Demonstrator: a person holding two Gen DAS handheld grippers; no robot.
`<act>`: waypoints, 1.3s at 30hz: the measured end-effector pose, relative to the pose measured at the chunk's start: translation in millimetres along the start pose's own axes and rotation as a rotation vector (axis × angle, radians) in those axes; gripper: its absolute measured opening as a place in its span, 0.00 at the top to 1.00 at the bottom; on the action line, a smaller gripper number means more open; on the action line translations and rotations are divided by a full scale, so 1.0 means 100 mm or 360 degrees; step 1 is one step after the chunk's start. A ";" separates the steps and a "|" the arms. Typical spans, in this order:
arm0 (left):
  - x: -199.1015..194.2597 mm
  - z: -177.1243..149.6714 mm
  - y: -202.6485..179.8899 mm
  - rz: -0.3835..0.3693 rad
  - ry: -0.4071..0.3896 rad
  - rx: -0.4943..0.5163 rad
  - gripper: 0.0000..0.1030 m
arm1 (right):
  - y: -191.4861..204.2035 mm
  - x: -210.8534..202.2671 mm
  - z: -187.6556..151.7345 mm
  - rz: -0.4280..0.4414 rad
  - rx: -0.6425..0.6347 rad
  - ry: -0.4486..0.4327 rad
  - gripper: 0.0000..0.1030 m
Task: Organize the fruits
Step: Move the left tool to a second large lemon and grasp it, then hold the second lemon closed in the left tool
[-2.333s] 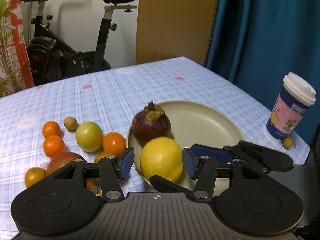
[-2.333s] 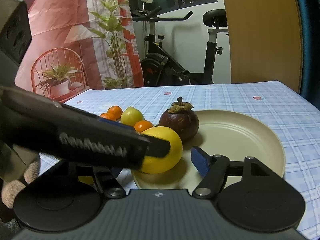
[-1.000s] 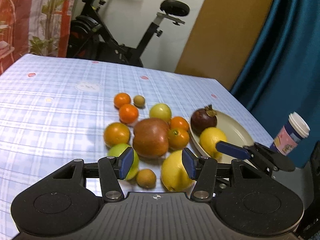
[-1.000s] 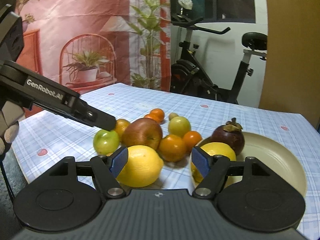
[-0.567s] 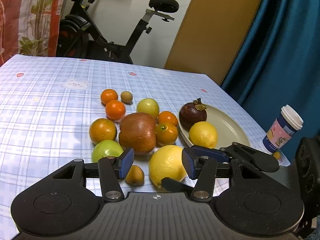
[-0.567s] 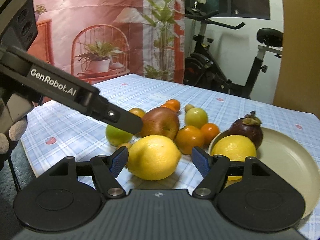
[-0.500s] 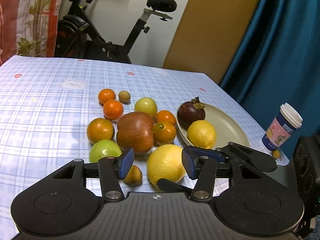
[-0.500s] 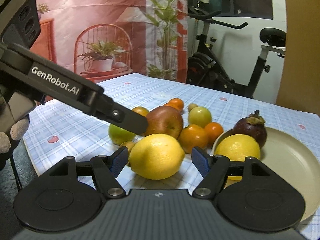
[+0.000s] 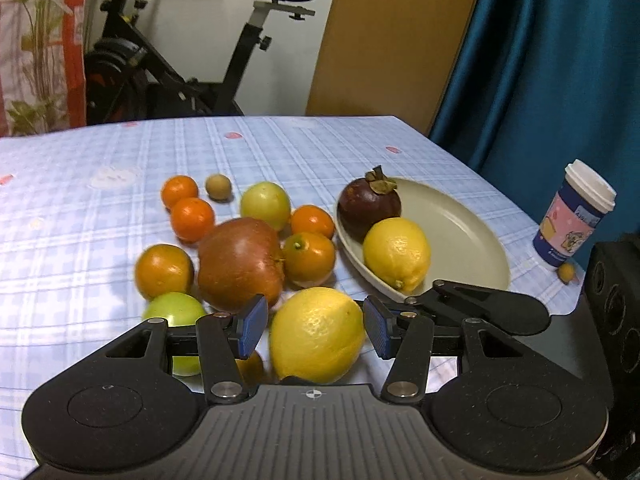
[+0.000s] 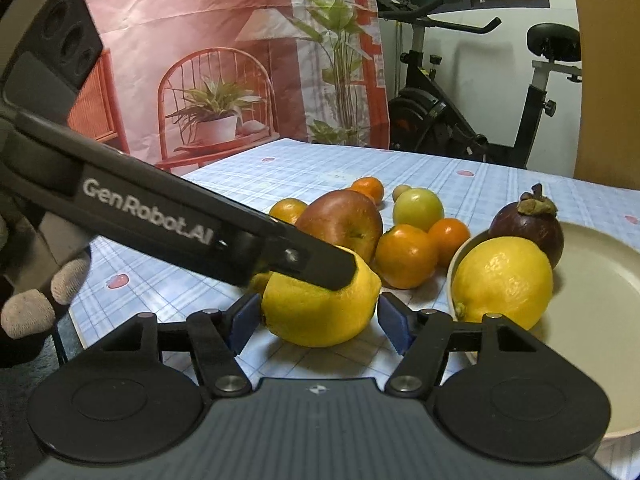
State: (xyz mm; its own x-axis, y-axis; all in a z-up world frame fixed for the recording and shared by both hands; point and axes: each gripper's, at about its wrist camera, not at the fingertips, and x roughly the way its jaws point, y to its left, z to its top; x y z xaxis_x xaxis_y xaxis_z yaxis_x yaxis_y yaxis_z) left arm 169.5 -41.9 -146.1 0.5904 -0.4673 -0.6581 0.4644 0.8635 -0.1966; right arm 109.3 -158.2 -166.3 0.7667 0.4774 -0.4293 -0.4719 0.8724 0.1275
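Lemon no. 2 now bracketed by both tongs

Left wrist view: left tongs [image 9: 312,326] have come in over the loose lemon [image 9: 318,334]; pads flank it w/ gaps, not gripping. Plate [image 9: 460,236] ahead-right holds lemon no. 1 [image 9: 396,254] & mangosteen [image 9: 368,204].

Right wrist view: right tongs [image 10: 314,316] are closing round the same lemon, gaps both sides. Pick-up looks imminent; rest of the fruit unsorted on the worktop [image 10: 280,172].

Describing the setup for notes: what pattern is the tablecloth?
Pale blue and white plaid tablecloth with small pink spots, clearest in the left wrist view.
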 end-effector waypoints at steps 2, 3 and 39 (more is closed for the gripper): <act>0.03 0.00 -0.02 -0.0001 0.0011 0.0010 0.47 | -0.03 0.00 0.00 0.0011 0.0015 0.0001 0.35; 0.05 -0.01 -0.03 -0.0001 0.0018 0.0018 0.46 | -0.03 0.00 0.00 0.0015 0.0020 0.0002 0.35; 0.07 -0.05 -0.06 0.0009 -0.0002 0.0026 0.46 | -0.03 0.03 0.01 0.0037 0.0027 0.0026 0.36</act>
State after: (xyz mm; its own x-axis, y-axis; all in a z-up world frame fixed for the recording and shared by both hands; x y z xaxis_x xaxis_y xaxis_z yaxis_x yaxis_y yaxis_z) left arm 167.4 -48.9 -153.4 0.5936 -0.4629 -0.6583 0.4719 0.8628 -0.1812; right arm 113.5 -159.4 -167.5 0.7483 0.4959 -0.4406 -0.4820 0.8628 0.1526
